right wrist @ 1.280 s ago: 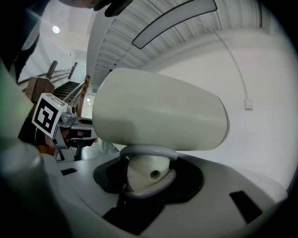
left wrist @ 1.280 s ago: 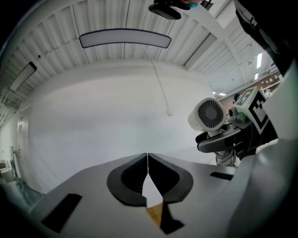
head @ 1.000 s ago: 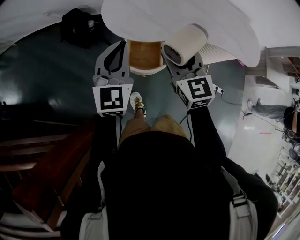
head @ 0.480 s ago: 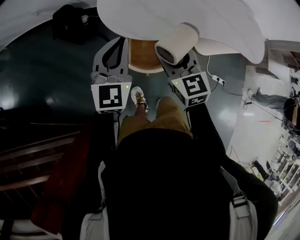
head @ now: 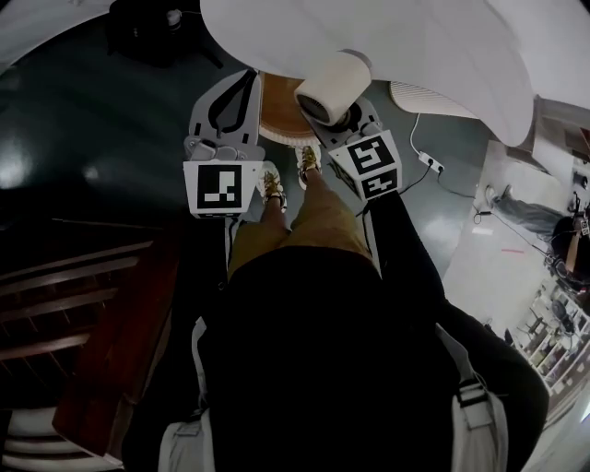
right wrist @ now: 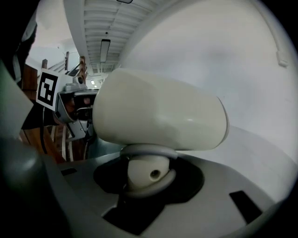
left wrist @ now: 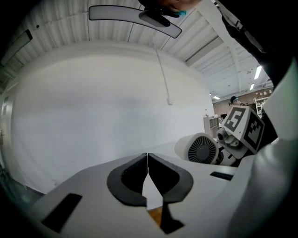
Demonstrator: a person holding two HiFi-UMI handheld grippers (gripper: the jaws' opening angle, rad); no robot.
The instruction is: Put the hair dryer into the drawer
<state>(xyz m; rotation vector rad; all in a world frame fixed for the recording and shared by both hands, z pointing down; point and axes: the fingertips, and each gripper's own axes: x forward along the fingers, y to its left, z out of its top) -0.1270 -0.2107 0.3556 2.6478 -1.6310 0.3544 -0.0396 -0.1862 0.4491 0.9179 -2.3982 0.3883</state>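
A cream hair dryer point(head: 329, 86) sits in my right gripper point(head: 345, 111), whose jaws are shut on its handle point(right wrist: 146, 170). The fat barrel point(right wrist: 158, 111) fills the right gripper view and hides the fingertips. It hangs at the right edge of the open drawer point(head: 277, 112), a wooden-lined tray sticking out from under the white round table point(head: 396, 46). My left gripper point(head: 241, 89) hovers at the drawer's left edge, jaws shut with nothing between them point(left wrist: 148, 162). The left gripper view also catches the hair dryer's grille point(left wrist: 199, 148) off to the right.
A black bag point(head: 152, 28) lies on the dark floor at the back left. Dark wooden furniture point(head: 83, 313) stands at the left. A power strip with its cable point(head: 429, 162) lies to the right. The person's sandalled feet point(head: 270, 189) stand just before the drawer.
My right gripper has come down and moved left with the hair dryer, tipping downward towards the drawer. The left gripper has also sunk a little closer to the drawer.
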